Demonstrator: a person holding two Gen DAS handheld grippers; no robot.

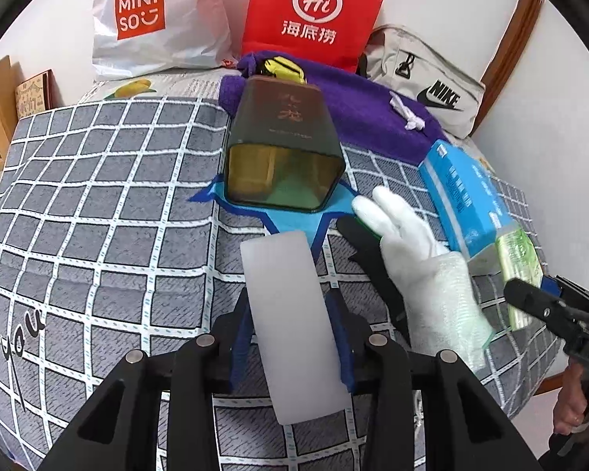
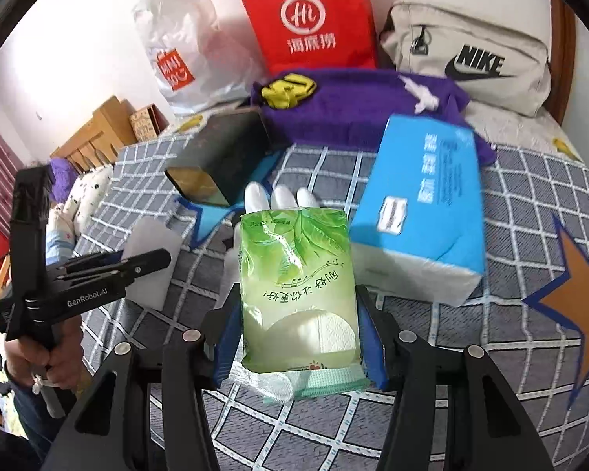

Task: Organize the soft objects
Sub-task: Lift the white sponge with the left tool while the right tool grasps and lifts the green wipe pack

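On a bed covered by a grey checked blanket (image 1: 98, 204), the person works with two tongs. The left tongs (image 1: 290, 337) are closed on one white translucent block (image 1: 290, 314), which stands between the blue pads and reaches forward toward the far side. The right tongs (image 2: 300, 333) clamp one green tissue pack (image 2: 298, 286) together with one white glove (image 2: 282, 196); the glove's fingertips poke out beyond the pack's far edge and its cuff shows under the near edge. In the left wrist view the same glove (image 1: 420, 259) and green pack (image 1: 518, 267) hang to the right of the block, with the right tongs' black body at the right edge.

Just right of the green pack, one blue tissue pack (image 2: 420, 212) lies tilted on the blanket. Beyond the block, one dark tin (image 1: 282, 145) lies on its side, its open mouth facing near, resting on one blue star-shaped mat (image 1: 294, 223). A second star, brown with a blue border (image 2: 573, 290), shows at the right edge in the right wrist view. Far behind the tin lies one purple towel (image 1: 357, 106) with one yellow item (image 2: 288, 88) on it.

Three bags stand against the far wall: one white Miniso bag (image 1: 153, 19) on the left, one red paper bag (image 1: 314, 11) in the middle, and one beige Nike bag (image 2: 467, 51) on the right.
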